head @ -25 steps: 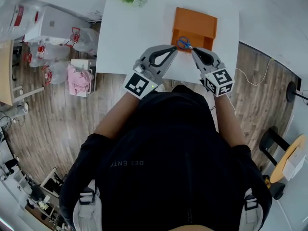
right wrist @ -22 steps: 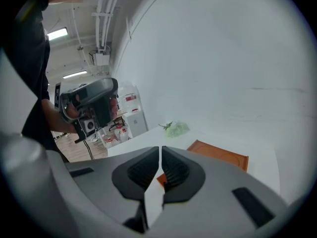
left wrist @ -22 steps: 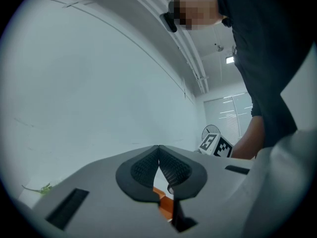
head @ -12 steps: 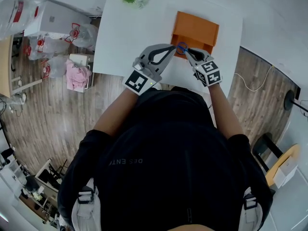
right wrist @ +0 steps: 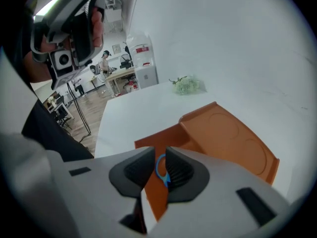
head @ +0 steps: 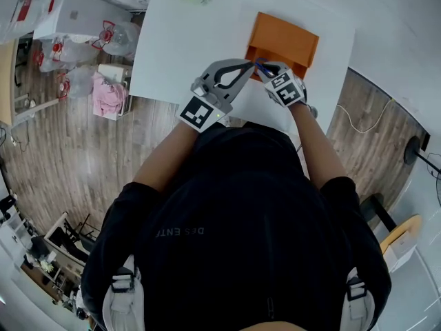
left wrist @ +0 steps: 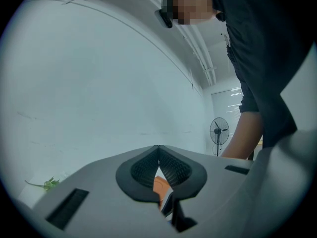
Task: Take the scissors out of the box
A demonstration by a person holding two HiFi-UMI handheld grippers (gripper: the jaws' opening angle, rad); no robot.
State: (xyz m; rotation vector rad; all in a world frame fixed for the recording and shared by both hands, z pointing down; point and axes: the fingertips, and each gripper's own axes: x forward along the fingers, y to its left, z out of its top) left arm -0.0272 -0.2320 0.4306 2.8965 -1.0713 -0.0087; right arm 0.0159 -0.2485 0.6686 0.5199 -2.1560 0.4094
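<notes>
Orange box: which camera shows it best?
The right gripper view: the orange box fills it, close up. The head view shows it small, from above; the left gripper view, only a sliver between the tongs.

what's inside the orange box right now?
Only a blue scissors handle loop shows in the orange box, between the right gripper's jaws, which have just been opening and are not clamping it. The blades and the rest of the inside are covered by the gripper.
</notes>
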